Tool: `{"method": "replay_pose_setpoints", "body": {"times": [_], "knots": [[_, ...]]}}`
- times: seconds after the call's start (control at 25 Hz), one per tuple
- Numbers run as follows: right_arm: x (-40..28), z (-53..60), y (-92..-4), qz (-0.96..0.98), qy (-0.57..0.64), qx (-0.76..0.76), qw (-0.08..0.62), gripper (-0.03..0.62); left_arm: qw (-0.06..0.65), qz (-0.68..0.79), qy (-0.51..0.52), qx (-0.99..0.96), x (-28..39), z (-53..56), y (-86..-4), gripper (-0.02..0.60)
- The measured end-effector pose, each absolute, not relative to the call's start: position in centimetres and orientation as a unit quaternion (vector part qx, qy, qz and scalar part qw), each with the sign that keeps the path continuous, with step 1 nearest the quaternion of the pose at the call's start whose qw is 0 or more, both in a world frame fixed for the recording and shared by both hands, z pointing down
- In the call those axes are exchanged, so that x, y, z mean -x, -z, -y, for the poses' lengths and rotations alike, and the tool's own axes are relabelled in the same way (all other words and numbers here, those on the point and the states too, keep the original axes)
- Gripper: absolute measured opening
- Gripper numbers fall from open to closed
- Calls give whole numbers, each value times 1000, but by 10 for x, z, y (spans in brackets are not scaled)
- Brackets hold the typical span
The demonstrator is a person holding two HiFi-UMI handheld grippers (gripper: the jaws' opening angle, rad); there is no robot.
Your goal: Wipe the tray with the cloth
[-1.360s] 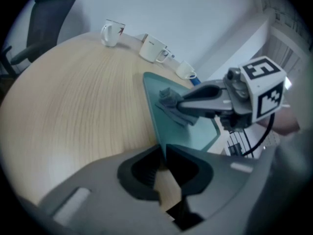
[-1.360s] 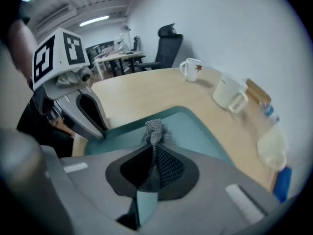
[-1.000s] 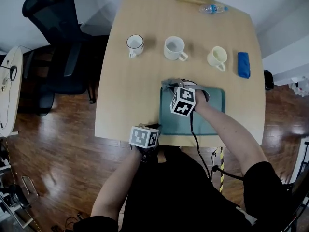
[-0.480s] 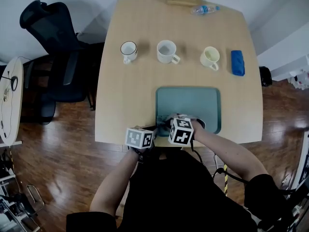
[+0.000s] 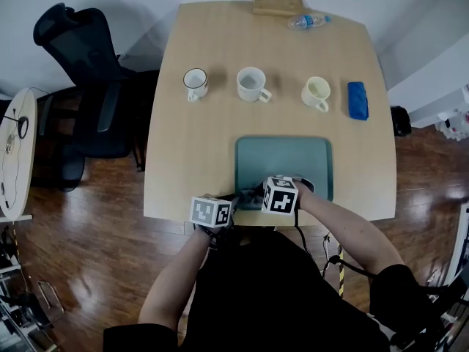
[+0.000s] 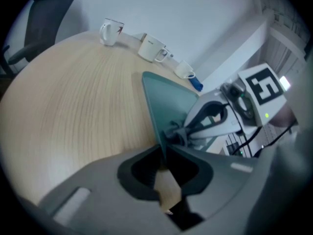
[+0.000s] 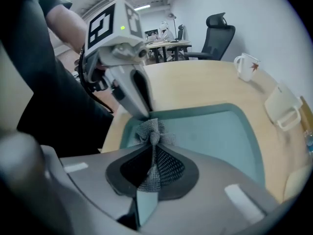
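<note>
The teal plastic tray [image 5: 286, 163], a shallow rectangle with rounded corners and a raised rim, lay at the lower centre of the head view. It sat at the near edge of the pale wooden table [image 5: 194, 145], which had a fine straight grain. The left gripper [image 6: 163, 154] had its grey jaws closed narrow on the tray's lower-left rim. The right gripper [image 7: 153, 148] pinched the grey cloth [image 7: 155, 130] of open mesh weave. The cloth was bunched into a crumpled knot beyond the fingertips, on the smooth tray floor near that same corner. In the upper part of the frame stood a row: a white mug with a dark rim [image 5: 195, 83], a plain white mug [image 5: 251, 83] and a cream mug [image 5: 316, 92]. To their right lay a blue oblong thing [image 5: 357, 100]. At the top edge a clear plastic bottle [image 5: 308, 21] lay on its side beside a flat wooden block [image 5: 277, 2].
</note>
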State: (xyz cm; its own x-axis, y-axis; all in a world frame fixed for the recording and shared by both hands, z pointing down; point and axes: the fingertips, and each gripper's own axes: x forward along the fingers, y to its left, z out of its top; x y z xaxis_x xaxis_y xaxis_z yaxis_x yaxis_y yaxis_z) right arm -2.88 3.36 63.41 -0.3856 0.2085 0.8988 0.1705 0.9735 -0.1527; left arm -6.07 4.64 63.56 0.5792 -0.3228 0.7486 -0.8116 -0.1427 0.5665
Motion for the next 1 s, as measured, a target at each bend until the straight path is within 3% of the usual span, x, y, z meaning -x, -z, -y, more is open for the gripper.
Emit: {"method": "replay_pose_setpoints", "body": {"times": [0.28,0.44,1.0], "knots": [[36,110,-630,831,53,-16,554,26,522,403,-234,-715,60,-45,-634,44],[40,138,-628,824,98,-31,557,26,520,404,-233,-716,60,-43,-635,44],[18,-29,-632,834,78,87,539,26,526,396,-240,-713,63,-46,-638,44]]}}
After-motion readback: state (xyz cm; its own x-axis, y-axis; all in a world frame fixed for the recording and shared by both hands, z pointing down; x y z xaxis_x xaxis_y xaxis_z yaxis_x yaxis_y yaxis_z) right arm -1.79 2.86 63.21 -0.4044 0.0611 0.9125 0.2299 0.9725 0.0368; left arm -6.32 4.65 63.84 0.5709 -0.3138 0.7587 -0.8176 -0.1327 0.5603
